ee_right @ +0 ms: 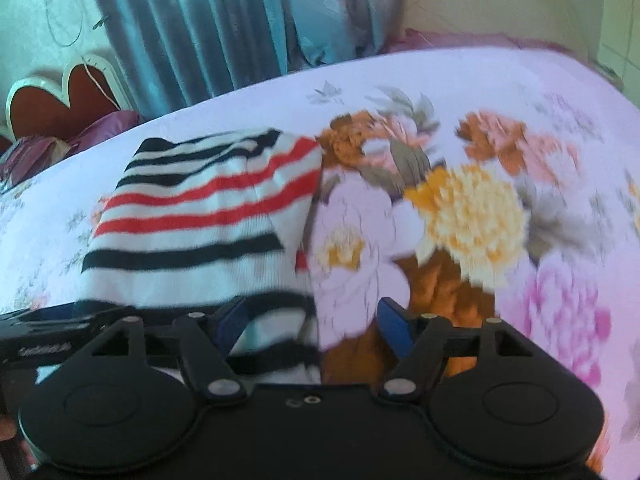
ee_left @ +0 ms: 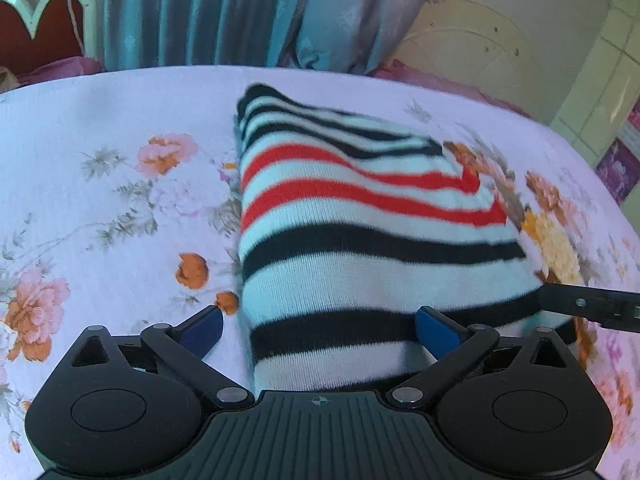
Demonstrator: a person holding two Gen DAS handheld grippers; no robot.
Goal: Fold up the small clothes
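We hold the left gripper (ee_left: pixel 318 330) tilted down over the near edge of the striped garment (ee_left: pixel 360 216), jaws spread wide, pinching nothing. Our right gripper (ee_right: pixel 310 326) tilts down too, jaws apart, the garment's right edge between them, unpinched. The folded garment lies on the floral bedsheet (ee_left: pixel 100 184); blue curtains (ee_left: pixel 208 12) hang behind.

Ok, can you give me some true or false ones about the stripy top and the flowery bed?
1. The folded red, black and white striped knit garment lies on the flowery pink bedsheet. True.
2. The left gripper is shut tight. False: it is open.
3. Blue curtains hang behind the bed. True.
4. The garment has green stripes. False: red and black on white.
5. The right gripper squeezes the garment. False: its jaws stand apart.
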